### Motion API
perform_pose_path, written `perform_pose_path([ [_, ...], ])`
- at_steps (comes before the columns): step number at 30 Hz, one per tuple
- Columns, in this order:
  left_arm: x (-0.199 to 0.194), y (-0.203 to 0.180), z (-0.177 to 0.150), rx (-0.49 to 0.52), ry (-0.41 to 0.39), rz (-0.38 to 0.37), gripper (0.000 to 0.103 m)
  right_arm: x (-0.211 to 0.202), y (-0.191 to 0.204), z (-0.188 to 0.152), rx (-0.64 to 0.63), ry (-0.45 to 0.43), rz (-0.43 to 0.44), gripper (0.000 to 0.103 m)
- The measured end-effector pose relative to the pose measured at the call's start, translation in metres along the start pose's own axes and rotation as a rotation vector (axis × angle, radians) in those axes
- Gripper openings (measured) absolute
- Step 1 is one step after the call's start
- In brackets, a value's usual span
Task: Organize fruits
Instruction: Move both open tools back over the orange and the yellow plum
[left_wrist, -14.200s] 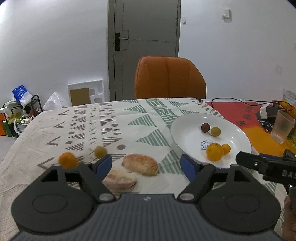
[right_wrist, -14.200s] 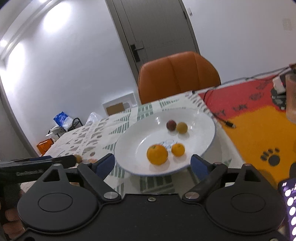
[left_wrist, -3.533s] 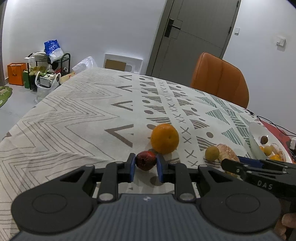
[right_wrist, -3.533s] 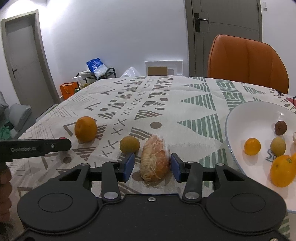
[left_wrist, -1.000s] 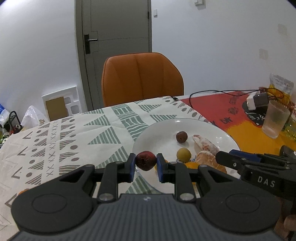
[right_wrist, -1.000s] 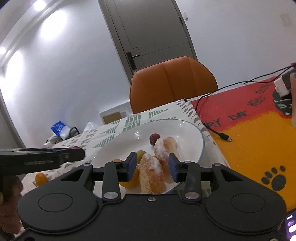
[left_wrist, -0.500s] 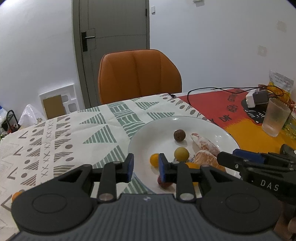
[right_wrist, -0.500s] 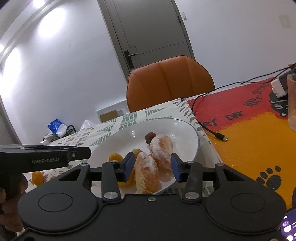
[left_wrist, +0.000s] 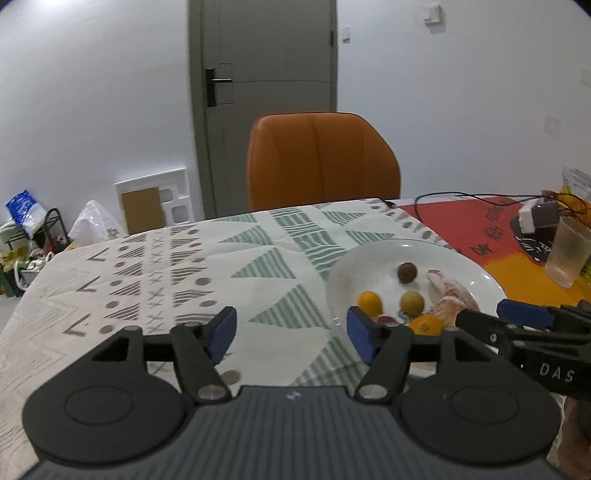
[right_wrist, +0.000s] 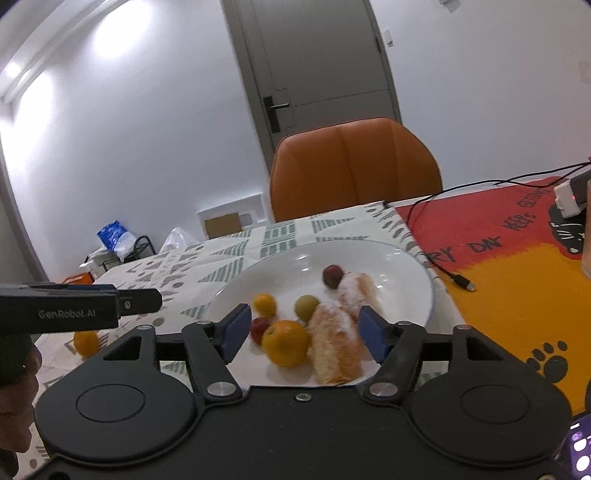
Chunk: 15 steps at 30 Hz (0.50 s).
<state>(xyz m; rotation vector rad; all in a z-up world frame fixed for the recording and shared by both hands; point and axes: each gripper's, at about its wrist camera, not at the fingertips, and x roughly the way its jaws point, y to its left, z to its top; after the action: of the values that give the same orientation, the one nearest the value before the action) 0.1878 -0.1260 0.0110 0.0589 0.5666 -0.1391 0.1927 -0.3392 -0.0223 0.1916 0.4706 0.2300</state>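
We see bench under patterned cloth, white plate on it. Our left claw opening, empty, beside plate rim. Our right claw opening, pads clear of peeled orange segment lying on plate. Whole orange, small red fruit there too.

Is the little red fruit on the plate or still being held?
On the white plate. The red fruit lies beside the big orange, with no blue pad touching it.
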Motion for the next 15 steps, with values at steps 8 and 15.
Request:
perform_pose_path([
  [8,-0.016,0.028,-0.011,-0.028,-0.007,0.053,0.083,0.001,0.030,-0.001,-0.037,0.008,0.052,0.103],
  [15,-0.026,0.057,-0.020,-0.067,-0.006,0.098,0.088,0.006,0.049,-0.003,-0.039,0.030,0.058,0.103],
])
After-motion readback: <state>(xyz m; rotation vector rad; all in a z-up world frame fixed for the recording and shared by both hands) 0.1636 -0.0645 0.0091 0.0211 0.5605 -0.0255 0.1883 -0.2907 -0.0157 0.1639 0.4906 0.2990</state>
